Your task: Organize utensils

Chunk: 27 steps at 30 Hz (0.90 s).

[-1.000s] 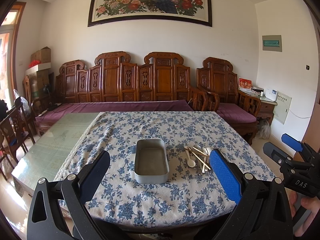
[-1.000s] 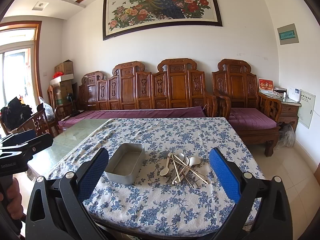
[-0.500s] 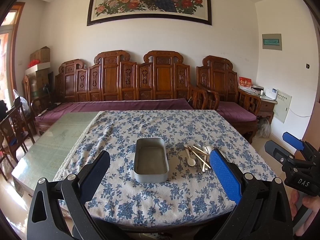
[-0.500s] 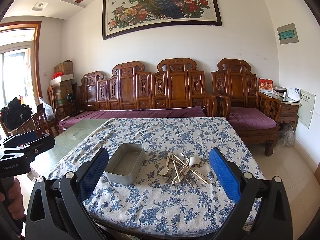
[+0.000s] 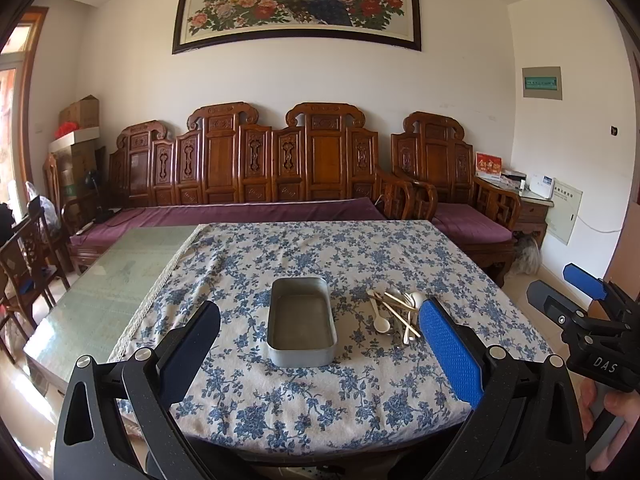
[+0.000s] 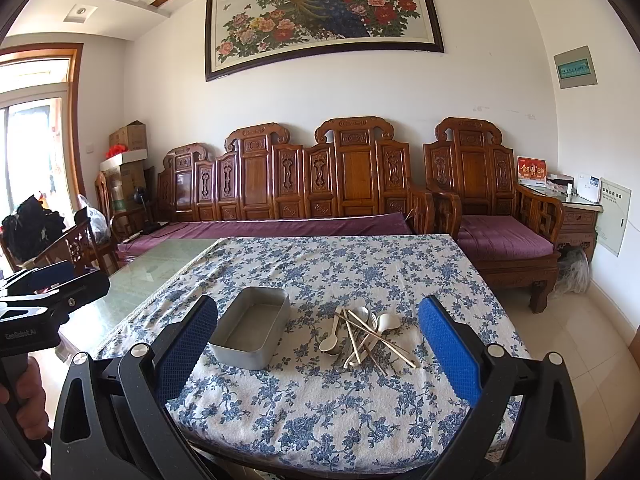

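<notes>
Left wrist view showed the table (image 5: 280, 420) under a blue floral cloth (image 5: 320, 248), nothing moved yet as far as could be judged: task read as at its start, pre-reach. Tin (image 5: 302, 322) sat empty near the cloth's middle, long side pointing away from the camera. Pile (image 5: 394, 314) lay just right of it, apart from the tin wall: white spoons, pale chopsticks and what looked like metal pieces crossed over each other, exact count not readable.

Next move, my call: pick one piece off the top of the pile, likely a chopstick or the nearest spoon (image 6: 332, 340), and lay it lengthwise in the tin. Tangle was the risk; lifting a lower piece would drag the rest.

Pose: left gripper (image 5: 318, 350) held level off the near table edge, aimed at the tin, pads spread wide, nothing between them. Right gripper (image 6: 318, 342) sat likewise off the near edge, framing the pile and part of the tin, pads equally wide, empty. Each showed in the other's view at the frame edge, a hand (image 5: 616, 424) on the right one's handle. Both well short of the pile.
</notes>
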Tool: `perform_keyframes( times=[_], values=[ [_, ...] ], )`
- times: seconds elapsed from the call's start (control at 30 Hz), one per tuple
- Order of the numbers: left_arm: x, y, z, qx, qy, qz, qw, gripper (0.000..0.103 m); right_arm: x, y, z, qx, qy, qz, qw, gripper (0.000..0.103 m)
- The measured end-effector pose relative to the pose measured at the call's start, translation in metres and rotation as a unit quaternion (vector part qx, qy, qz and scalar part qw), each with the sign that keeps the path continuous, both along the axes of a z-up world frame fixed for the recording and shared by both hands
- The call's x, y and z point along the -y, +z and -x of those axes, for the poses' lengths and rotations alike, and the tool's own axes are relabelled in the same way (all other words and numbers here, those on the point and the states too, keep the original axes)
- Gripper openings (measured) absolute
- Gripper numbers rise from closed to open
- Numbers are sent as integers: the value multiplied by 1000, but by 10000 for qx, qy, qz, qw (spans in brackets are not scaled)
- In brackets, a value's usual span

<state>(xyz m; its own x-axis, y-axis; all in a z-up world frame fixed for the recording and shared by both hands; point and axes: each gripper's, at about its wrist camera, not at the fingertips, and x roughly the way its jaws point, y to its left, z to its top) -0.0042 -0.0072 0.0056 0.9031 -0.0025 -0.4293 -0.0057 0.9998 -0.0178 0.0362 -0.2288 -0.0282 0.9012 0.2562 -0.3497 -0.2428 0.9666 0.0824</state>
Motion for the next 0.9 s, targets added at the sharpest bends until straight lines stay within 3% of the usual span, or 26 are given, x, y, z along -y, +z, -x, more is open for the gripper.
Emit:
perform_keyframes(
  times=[0.3, 0.63, 0.9],
  values=[
    [-3, -18, -16, -222, -24, 22, 9997, 97, 0, -7, -10, -170, 17, -2, 9999, 101],
    [-2, -72, -63, -911, -366, 15, 9952, 97, 6, -49, -50, -489, 223, 119, 9985, 101],
    [1, -116, -98, -1426, -639, 9, 9877, 97, 15, -90, -90, -686, 86, 131, 9975, 101]
  ],
)
